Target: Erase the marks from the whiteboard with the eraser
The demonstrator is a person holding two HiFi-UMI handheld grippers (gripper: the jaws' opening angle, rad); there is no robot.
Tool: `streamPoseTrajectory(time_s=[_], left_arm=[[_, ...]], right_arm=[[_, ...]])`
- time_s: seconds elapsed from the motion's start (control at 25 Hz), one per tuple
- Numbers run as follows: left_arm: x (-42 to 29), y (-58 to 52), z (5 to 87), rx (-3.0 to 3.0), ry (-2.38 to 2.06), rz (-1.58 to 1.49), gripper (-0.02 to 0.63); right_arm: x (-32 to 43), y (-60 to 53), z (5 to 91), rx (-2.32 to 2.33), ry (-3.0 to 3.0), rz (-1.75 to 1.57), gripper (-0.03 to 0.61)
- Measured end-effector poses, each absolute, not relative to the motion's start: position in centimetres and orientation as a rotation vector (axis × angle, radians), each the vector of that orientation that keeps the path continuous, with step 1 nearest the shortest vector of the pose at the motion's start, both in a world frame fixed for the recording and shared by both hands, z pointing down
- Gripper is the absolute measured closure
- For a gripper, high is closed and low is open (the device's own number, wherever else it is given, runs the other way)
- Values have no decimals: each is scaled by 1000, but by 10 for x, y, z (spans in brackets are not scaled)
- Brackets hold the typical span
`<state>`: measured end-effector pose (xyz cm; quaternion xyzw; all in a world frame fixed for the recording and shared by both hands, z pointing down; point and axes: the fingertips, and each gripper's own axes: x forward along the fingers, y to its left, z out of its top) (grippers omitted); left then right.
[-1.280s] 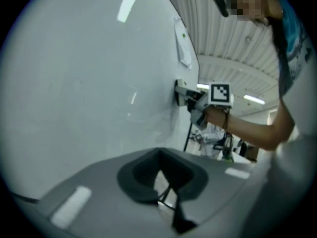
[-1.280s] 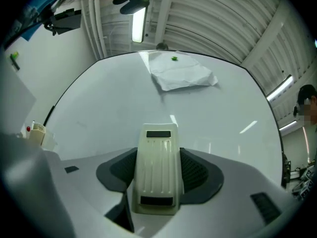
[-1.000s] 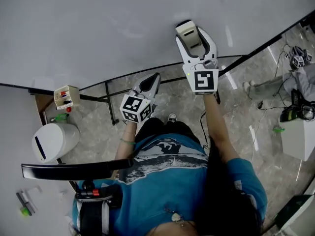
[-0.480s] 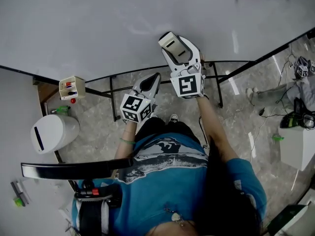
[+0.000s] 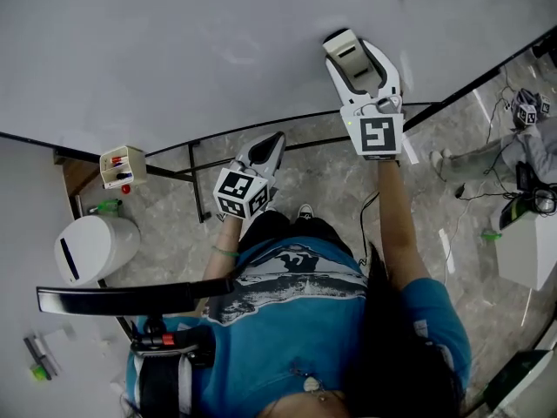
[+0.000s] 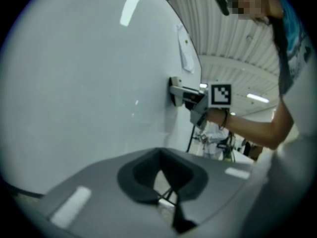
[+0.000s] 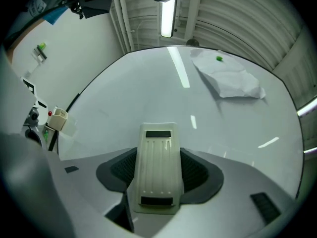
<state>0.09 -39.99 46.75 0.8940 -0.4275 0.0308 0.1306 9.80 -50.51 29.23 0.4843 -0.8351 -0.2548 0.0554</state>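
The whiteboard (image 5: 174, 42) fills the top of the head view; only a faint smudge (image 5: 237, 57) shows on it. My right gripper (image 5: 362, 64) is shut on the cream eraser (image 5: 348, 52) and presses it flat against the board. In the right gripper view the eraser (image 7: 157, 165) lies between the jaws of that gripper (image 7: 157, 150), against the board (image 7: 148, 93). My left gripper (image 5: 265, 151) hangs lower, off the board, shut and empty. The left gripper (image 6: 166, 192) view shows the right gripper (image 6: 190, 98) and eraser (image 6: 174, 90) on the board.
A crumpled sheet of paper (image 7: 228, 81) is held to the board by a green magnet (image 7: 218, 58). A small marker box (image 5: 120, 168) hangs at the board's lower left, with a white bin (image 5: 91, 249) below it. The board's black frame (image 5: 287, 120) runs under the grippers.
The right gripper slid the eraser left along the board, then back to the right and slightly higher. The left gripper has stayed where it was.
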Motion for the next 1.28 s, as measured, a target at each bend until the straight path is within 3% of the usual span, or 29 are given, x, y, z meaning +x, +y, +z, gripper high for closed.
streamPoseTrajectory(time_s=[0.56,1.28], left_arm=[[23,-408,471,2633,-1163,98,611],[19,-411,476,2618,-1174,96,611]], right_arm=[[284,-556,215,1907,-2387,-710,316],[273,-548,216,2037,-2386,-599,316]])
